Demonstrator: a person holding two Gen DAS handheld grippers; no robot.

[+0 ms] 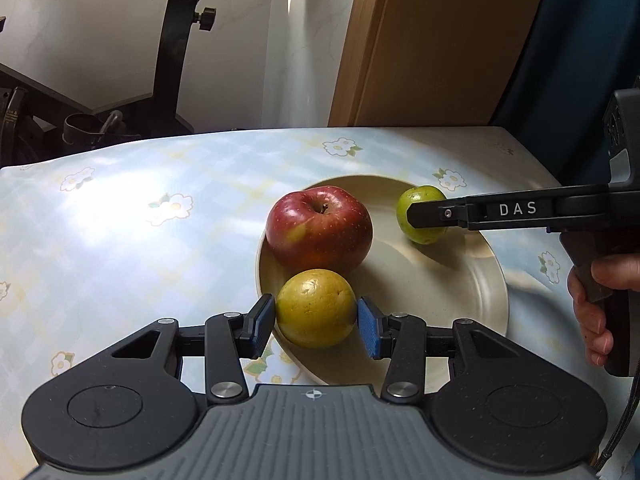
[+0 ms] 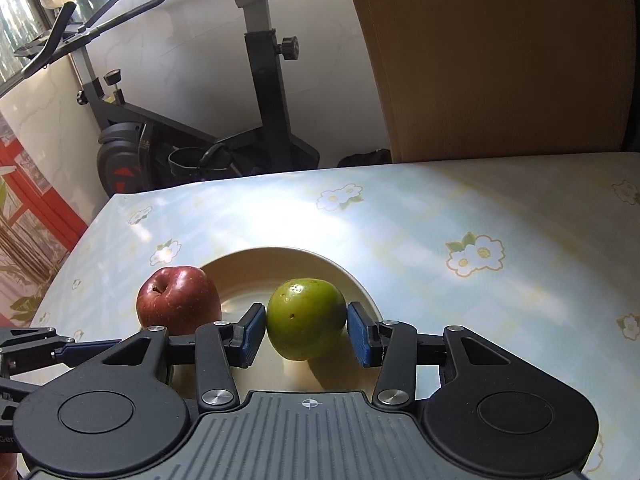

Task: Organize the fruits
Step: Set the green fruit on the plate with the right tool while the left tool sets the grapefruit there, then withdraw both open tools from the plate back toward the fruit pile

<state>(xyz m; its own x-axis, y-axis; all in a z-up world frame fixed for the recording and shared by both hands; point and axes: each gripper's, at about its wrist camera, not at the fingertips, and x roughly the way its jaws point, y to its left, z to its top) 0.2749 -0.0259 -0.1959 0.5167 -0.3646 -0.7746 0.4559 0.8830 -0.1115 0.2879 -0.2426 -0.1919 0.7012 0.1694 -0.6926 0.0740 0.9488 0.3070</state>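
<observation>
A table [image 1: 160, 216] with a flowered cloth carries everything. Behind it stand an exercise bike [image 2: 256, 92] and a wooden panel [image 2: 500, 60].

Near the table's middle sits a beige plate [image 1: 460, 280], and all three fruits are on it. The red apple [image 1: 319, 232] is the biggest and rests at the plate's left side. Just in front of it, touching or nearly so, lies the yellow fruit [image 1: 316, 314] at the near rim. The green fruit [image 2: 306, 318], the smallest, sits apart from them on the plate's right part.

The left gripper [image 1: 316, 326] has its blue pads on either side of the yellow fruit. The left pad is against the skin; the right pad is touching or a hair off, so I cannot tell whether it truly pinches.

The right gripper [image 2: 306, 334] brackets the green fruit in the same way. Its left pad is at the skin, while a slim gap shows at the right pad, so the jaws are slightly spread around it. A hand [image 1: 596, 304] holds its handle.
</observation>
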